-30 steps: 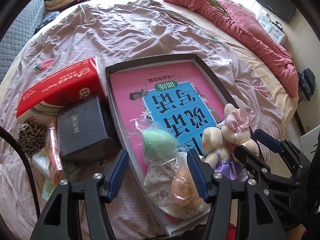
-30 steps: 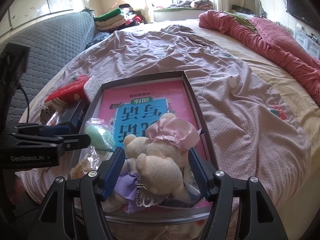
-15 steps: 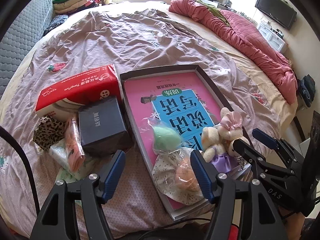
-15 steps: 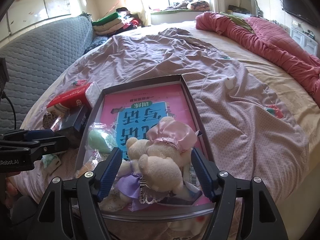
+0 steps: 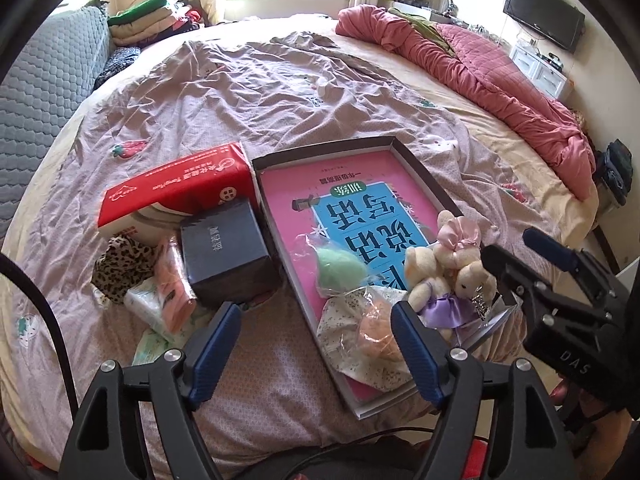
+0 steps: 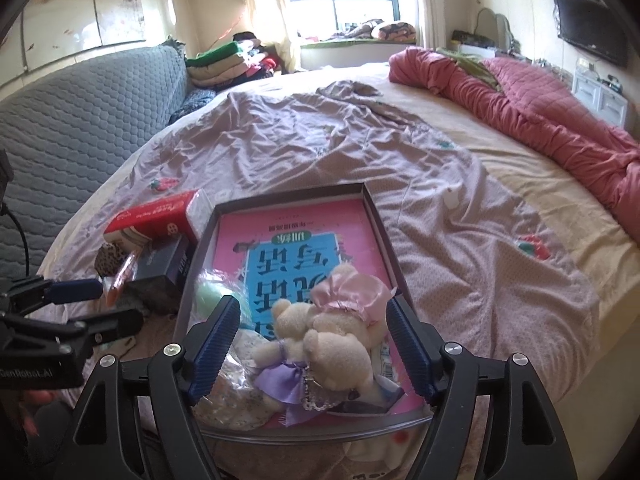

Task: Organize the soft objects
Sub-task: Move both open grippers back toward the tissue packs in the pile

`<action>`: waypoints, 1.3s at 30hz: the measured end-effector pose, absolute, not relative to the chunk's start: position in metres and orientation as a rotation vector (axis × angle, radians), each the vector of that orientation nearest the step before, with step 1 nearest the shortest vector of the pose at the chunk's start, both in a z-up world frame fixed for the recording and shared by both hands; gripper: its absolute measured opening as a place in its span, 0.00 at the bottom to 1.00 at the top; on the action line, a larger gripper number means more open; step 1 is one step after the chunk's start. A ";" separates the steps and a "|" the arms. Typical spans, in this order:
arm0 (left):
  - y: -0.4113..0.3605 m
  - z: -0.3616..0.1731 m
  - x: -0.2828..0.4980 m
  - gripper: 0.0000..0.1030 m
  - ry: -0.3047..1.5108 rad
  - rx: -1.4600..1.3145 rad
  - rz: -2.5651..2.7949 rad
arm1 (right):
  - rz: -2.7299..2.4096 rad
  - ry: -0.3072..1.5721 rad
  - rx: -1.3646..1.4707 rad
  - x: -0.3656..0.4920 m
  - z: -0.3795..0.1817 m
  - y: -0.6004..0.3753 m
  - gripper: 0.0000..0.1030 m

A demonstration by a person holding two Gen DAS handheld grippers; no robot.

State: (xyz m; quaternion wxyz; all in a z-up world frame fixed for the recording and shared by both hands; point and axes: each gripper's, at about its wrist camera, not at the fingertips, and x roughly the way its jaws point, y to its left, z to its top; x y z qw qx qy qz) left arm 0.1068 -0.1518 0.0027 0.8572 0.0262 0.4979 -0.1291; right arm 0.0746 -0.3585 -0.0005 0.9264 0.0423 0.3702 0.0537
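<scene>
A dark shallow box (image 5: pixel 424 176) (image 6: pixel 374 216) with a pink and blue book in it lies on the bed. Its near end holds a cream plush bear with a pink bonnet (image 5: pixel 448 268) (image 6: pixel 328 340), a bagged green sponge (image 5: pixel 340 270) (image 6: pixel 212 300) and a bagged orange sponge on floral cloth (image 5: pixel 376 336). My left gripper (image 5: pixel 316 352) is open and empty, above the box's near left corner. My right gripper (image 6: pixel 312 340) is open, its fingers either side of the bear without touching it.
Left of the box lie a red tissue pack (image 5: pixel 176 192), a dark blue box (image 5: pixel 226 250), a leopard-print cloth (image 5: pixel 120 262) and small packets (image 5: pixel 160 304). A rolled pink quilt (image 5: pixel 480 80) lies far right. A grey headboard (image 6: pixel 80 120) stands to the left.
Both grippers have drawn back and risen from the box. The bear and the bagged sponges have stayed in place.
</scene>
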 end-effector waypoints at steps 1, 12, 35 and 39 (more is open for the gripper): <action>-0.150 0.004 0.105 0.75 1.043 0.053 -0.269 | 0.111 0.748 0.079 0.073 0.004 -0.356 0.75; -0.125 0.019 0.088 0.75 1.017 0.040 -0.238 | 0.151 0.689 0.047 0.062 0.033 -0.332 0.76; -0.078 0.043 0.060 0.76 0.958 0.003 -0.167 | 0.262 0.623 0.024 0.044 0.066 -0.286 0.77; -0.060 0.046 0.059 0.76 0.955 0.003 -0.131 | 0.278 0.627 0.009 0.043 0.069 -0.276 0.77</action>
